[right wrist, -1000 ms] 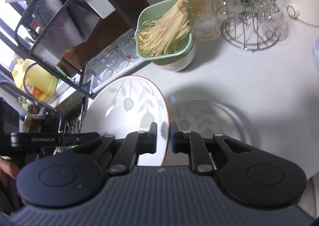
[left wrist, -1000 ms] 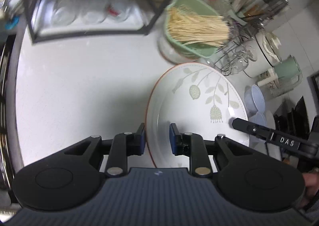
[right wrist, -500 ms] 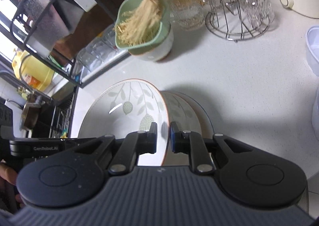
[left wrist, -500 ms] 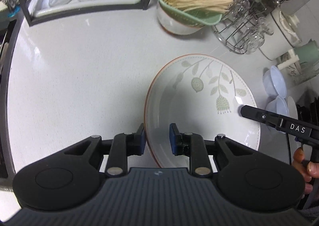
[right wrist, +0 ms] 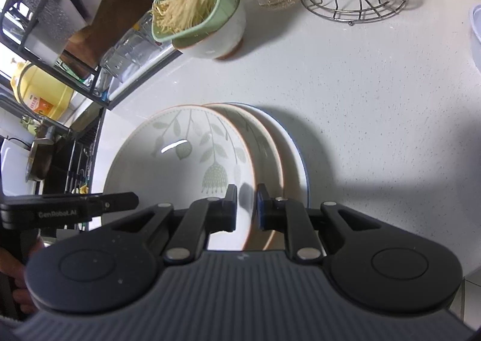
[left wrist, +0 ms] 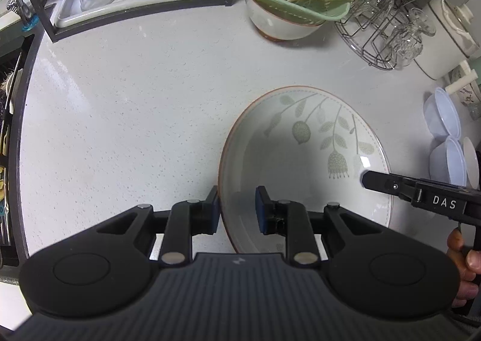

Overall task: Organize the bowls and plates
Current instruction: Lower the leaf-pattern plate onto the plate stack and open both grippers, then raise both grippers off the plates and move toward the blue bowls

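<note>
Both the left gripper (left wrist: 235,207) and right gripper (right wrist: 246,208) clamp the leaf-patterned plate (right wrist: 180,160) by its rim, at 9 and 3 o'clock; it hovers over 2 stacked plates (right wrist: 270,148); next, seemingly, lower and release.

leaf-print plate (right wrist: 180,157) | tilted, rim up | over 2 stacked plates (right wrist: 282,154) on counter
</note>
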Tool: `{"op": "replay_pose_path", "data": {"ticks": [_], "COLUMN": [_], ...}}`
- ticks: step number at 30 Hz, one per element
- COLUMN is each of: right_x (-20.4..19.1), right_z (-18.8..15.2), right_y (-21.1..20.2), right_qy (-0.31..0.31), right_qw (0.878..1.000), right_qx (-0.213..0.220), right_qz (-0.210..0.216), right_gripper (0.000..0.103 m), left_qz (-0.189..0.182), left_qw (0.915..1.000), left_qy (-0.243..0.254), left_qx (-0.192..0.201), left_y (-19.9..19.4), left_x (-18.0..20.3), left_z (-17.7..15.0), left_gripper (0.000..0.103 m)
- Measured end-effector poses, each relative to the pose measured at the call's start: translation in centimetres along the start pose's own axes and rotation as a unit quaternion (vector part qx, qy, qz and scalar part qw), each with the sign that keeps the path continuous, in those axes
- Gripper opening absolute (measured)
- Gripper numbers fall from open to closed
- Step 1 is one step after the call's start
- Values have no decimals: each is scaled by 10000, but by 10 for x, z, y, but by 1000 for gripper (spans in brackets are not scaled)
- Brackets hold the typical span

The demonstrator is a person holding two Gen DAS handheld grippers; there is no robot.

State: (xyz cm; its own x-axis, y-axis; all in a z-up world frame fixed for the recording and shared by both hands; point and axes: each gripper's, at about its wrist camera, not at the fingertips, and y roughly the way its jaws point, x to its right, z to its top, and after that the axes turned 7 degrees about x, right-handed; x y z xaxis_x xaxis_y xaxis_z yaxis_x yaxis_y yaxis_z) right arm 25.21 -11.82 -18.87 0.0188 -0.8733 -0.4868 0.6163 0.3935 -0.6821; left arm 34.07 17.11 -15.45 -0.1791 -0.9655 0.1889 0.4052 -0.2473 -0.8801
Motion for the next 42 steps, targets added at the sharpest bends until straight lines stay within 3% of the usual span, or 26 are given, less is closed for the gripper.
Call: {"op": "replay_pose_path", "data": {"ticks": [7,12,18,31,42], "right_x": [3,-2,-8,-13,-19], "right_z": [2,4,6,10,14], "right_y": [4,2,-7,-17,-46], "right_qy": [-90,-390,-716,-1172,-1439], "right_qw": [10000,9991,9968,9912,9860], "right_qx": [34,101,224,403,831], "right_qz": [-16,-118,-263,-467,-117], "right_gripper": [16,16,15,16,15], "left_qz": [150,144,154,206,304], "left_qw": [9997,9998,9983,9944,9886], "left_qy": [171,-88,-564,-940,-1026], "left_qx": [-112,-118,80,428,1061], "left_y": [10,14,2,-22,-66], "left_x": [7,5,2,4,31], "left_z": [0,-1,-13,-30,-32], "left_gripper": [27,28,28,28,28]}}
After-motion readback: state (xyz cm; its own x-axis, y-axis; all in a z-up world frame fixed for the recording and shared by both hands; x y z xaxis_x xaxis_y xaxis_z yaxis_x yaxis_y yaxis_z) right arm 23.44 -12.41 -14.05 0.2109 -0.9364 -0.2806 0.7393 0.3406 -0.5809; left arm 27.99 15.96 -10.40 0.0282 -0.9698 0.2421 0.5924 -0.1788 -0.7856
